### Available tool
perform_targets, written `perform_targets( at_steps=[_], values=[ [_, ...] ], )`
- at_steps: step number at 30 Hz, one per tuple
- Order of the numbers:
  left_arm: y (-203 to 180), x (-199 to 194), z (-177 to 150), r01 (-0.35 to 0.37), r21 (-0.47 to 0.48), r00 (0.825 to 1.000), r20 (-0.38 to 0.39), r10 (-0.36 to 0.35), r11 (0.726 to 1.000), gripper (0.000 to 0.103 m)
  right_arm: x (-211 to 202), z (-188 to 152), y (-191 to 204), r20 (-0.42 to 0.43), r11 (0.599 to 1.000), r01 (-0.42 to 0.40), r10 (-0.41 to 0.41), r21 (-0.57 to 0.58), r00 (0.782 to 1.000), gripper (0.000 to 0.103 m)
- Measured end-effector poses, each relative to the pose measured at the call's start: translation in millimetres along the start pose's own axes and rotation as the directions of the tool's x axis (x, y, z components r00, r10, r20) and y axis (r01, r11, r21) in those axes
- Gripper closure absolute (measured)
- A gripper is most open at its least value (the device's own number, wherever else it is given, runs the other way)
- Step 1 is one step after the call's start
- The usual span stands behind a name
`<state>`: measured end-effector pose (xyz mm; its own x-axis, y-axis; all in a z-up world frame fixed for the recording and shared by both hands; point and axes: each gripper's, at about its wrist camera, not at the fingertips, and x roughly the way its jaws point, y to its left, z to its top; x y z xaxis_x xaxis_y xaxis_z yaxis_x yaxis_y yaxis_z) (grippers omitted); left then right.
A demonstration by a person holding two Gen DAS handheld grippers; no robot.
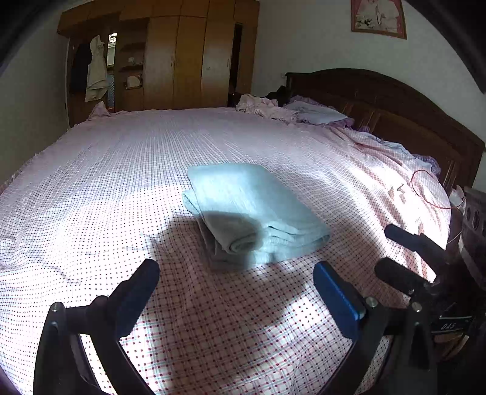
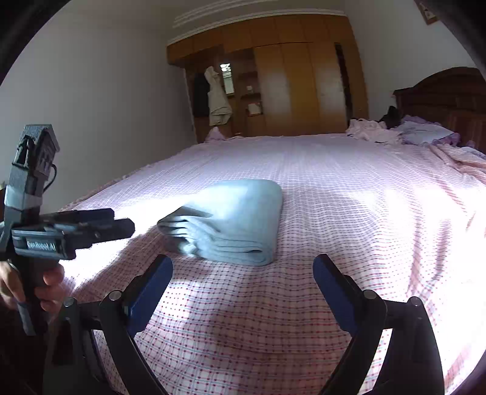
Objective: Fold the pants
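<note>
On the bed (image 1: 121, 170), folded pants (image 1: 252, 212) lie apparently beyond both open tongs.

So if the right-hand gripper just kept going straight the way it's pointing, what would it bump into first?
Most likely the folded blue pants, lying on the checked bedsheet straight ahead of the open right gripper. Depth is hard to judge; tilted downward, it might meet the sheet first.

wall picture (image 1: 378, 18) cropped, bed's (image 1: 91, 182) near edge cut off

I saw a pink checked bedsheet (image 1: 212, 319) covering the bed, a dark wooden headboard (image 1: 395, 112) with a pillow (image 1: 316, 114) beside it, a tall wooden wardrobe (image 2: 291, 88), and a pale garment (image 2: 217, 97) hanging there.
</note>
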<state>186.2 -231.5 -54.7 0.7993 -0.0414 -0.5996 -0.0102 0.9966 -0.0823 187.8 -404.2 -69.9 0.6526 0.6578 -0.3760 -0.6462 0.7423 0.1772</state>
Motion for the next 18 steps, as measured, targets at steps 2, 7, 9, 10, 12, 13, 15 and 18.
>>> perform_targets(
  at_steps=[2,7,9,10,12,13,15,18],
  values=[
    [1,3,-3,0.006,-0.020,1.000,0.000,-0.006,1.000,0.000,1,0,-5,0.019,1.000,-0.012,0.011,0.021,1.000,0.009],
    [0,6,-3,-0.004,-0.039,1.000,0.016,0.004,0.999,0.000,9,0,-17,-0.009,0.998,0.006,-0.005,0.070,1.000,0.006],
    [0,7,-3,0.000,-0.048,1.000,0.016,0.001,0.999,0.000,9,0,-19,-0.011,0.997,0.010,-0.009,0.080,1.000,0.006],
    [1,8,-4,0.002,-0.053,1.000,0.014,-0.002,0.999,0.000,8,0,-21,-0.007,0.996,0.008,-0.007,0.088,1.000,0.006],
    [3,9,-4,0.006,-0.054,1.000,0.013,-0.005,0.999,0.000,7,0,-23,0.001,0.995,0.001,-0.001,0.100,1.000,0.006],
    [4,8,-4,0.005,-0.051,1.000,0.013,-0.004,0.999,0.000,7,0,-24,0.000,0.995,0.003,-0.003,0.102,1.000,0.006],
    [2,8,-5,0.006,-0.046,1.000,0.016,-0.005,0.999,0.000,7,-1,-25,-0.005,0.994,0.008,-0.007,0.106,1.000,0.006],
    [1,8,-5,0.012,-0.045,1.000,0.014,-0.012,0.999,0.000,7,-1,-26,-0.010,0.994,0.006,-0.005,0.112,1.000,0.006]
  ],
)
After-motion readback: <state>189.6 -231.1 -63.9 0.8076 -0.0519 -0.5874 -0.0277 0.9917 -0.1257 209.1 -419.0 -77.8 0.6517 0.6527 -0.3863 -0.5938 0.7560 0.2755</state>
